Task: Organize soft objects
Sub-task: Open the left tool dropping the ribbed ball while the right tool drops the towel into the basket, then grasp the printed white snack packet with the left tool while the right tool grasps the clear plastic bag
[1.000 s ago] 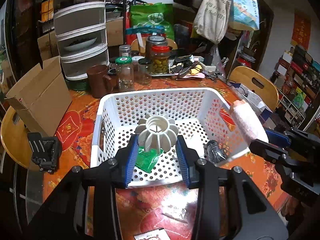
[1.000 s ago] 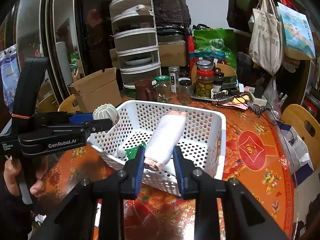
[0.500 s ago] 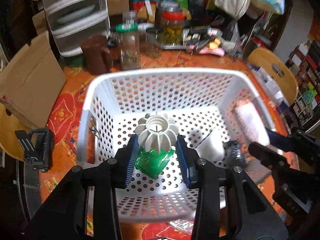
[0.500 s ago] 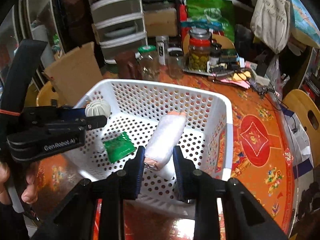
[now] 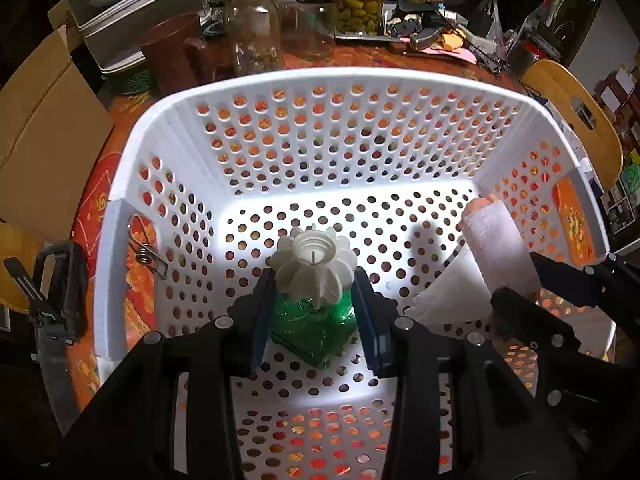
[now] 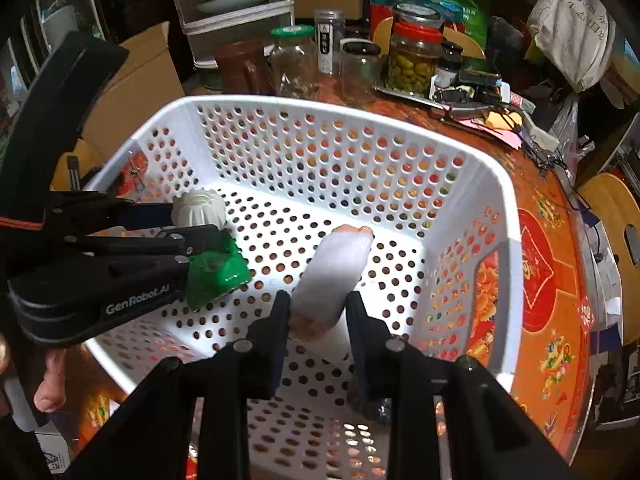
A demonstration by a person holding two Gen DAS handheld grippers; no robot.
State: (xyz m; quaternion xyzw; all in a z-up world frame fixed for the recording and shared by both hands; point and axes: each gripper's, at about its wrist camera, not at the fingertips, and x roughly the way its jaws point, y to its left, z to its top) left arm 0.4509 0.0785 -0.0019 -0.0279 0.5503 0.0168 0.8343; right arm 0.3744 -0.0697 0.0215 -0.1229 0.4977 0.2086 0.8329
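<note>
Holding, left gripper (image 5: 314, 312): clenched on a white ribbed ball (image 5: 314, 266), blue fingers (image 5: 260, 320) pressed to both its sides, down inside the white basket (image 5: 340, 80).
Holding, right gripper (image 6: 316, 320): clenched on a white fabric roll (image 6: 334, 268), near end between the dark fingers (image 6: 280, 320), far pinkish end pointing toward the basket's far wall.
Ball position: above a green packet (image 5: 310, 330), which lies on the basket floor; touching or just over it cannot be told.
Roll position: over the basket floor, right of the ball, tilted; contact with the floor cannot be told.
Under the roll: a white folded sheet (image 5: 452, 292) on the basket floor.
Basket left wall: metal clip (image 5: 146, 252) hooked in the handle opening.
Basket support: orange patterned table (image 6: 548, 280).
Behind the basket: clear jar with green lid (image 5: 250, 28), empty glass jar (image 6: 358, 68), jar of green olives (image 6: 412, 60), brown mug (image 5: 176, 52), all standing upright near the far rim.
Left of the basket: cardboard box (image 5: 44, 136).
Far left corner: white stacked drawers (image 6: 236, 4).
Right side: wooden chair (image 5: 576, 116) beside the table.
</note>
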